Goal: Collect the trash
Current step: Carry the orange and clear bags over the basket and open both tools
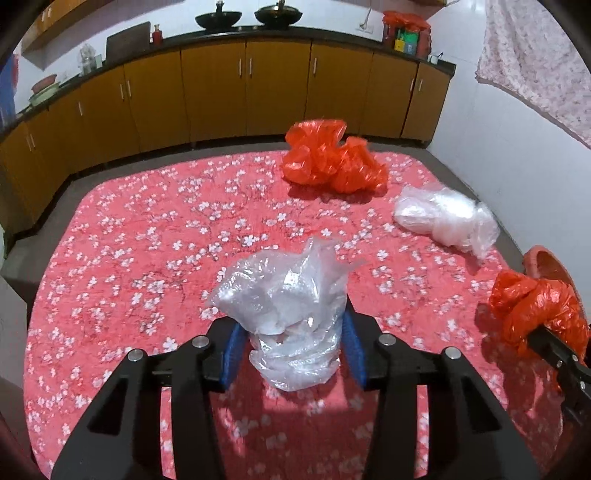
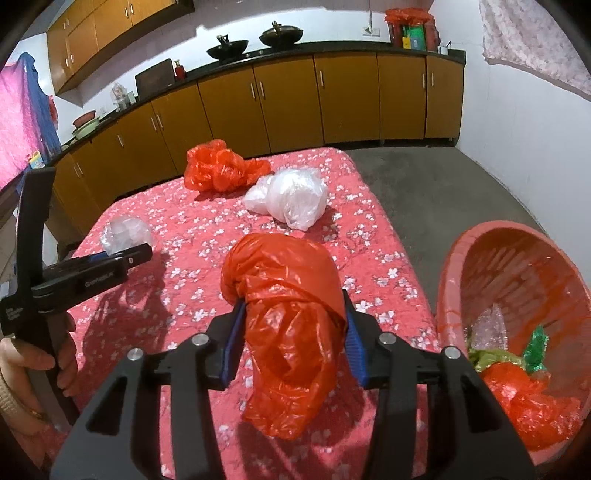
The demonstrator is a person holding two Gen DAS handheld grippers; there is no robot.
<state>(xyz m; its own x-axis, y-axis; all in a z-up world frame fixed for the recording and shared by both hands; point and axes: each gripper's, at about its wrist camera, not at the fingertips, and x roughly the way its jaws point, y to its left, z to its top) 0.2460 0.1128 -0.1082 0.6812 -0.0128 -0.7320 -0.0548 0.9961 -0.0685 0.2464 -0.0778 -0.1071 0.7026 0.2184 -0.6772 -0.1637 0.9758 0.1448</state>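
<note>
Right wrist view, lower centre: right gripper (image 2: 293, 339), blue pads pinched on a crumpled red bag (image 2: 288, 325), its long axis running up the frame from a loose hanging tail to a bunched head above the pads. Lower right, just beside that load: pink basket (image 2: 454, 280), tipped with its mouth toward the camera, holding red, green and clear scraps; the right gripper is the nearer of the two to it. Left wrist view, lower centre: left gripper (image 1: 293, 343), pads clamped on a clear plastic bag (image 1: 288, 306), held upright over the floral bedspread (image 1: 147, 258). Further up the cloth: a loose clear bag (image 1: 443, 218) and a loose red bag (image 1: 332, 158), near each other, uncollected. Background: brown cabinets (image 1: 221, 92), dark counter, two black woks (image 1: 277, 14).
</note>
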